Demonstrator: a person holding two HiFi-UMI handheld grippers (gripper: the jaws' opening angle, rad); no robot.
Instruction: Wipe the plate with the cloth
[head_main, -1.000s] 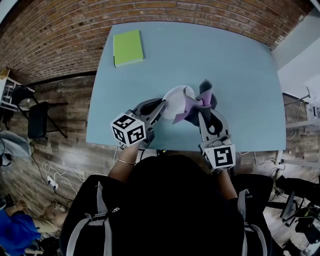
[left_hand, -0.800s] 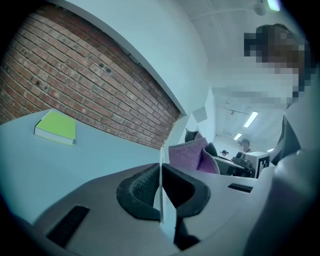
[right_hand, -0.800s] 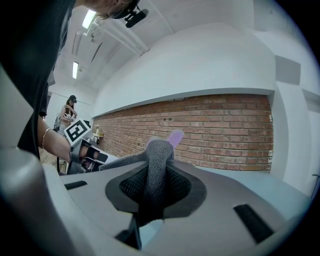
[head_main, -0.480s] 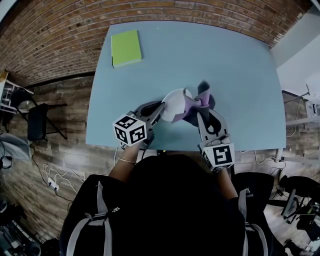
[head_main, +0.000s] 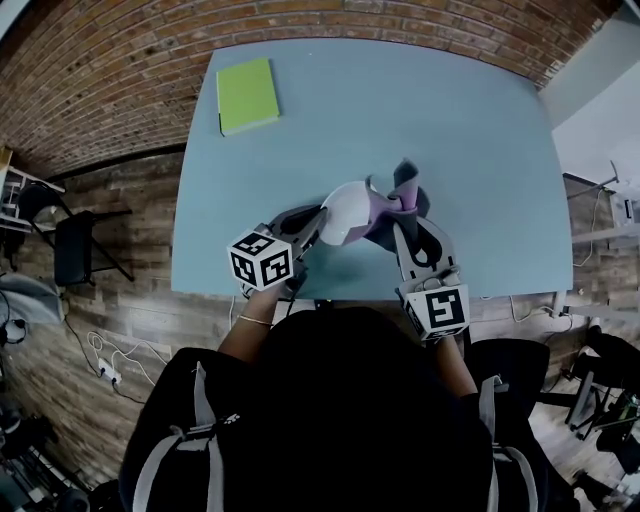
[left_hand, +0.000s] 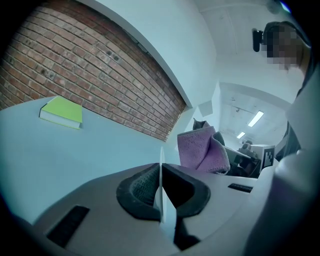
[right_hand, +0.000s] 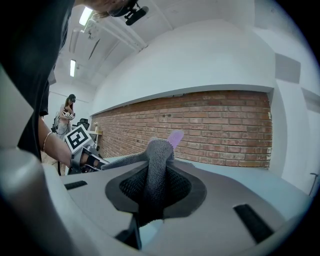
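Note:
A white plate (head_main: 347, 213) is held on edge above the blue table (head_main: 470, 120), near its front edge. My left gripper (head_main: 318, 226) is shut on the plate's rim; in the left gripper view the plate (left_hand: 162, 200) shows as a thin white edge pinched between the black pads. My right gripper (head_main: 400, 225) is shut on a purple and grey cloth (head_main: 393, 205), which lies against the plate's right face. In the right gripper view the cloth (right_hand: 156, 175) rises grey between the jaws with a purple tip. The cloth (left_hand: 201, 150) also hangs beyond the left jaws.
A green notebook (head_main: 247, 94) lies at the table's far left corner and shows as the notebook (left_hand: 62, 112) in the left gripper view. A brick wall (head_main: 120, 60) runs behind the table. Chairs and cables sit on the wooden floor (head_main: 120, 290) to the left.
The plate and my left gripper have sunk a little toward the table. The right gripper and the cloth have stayed where they were.

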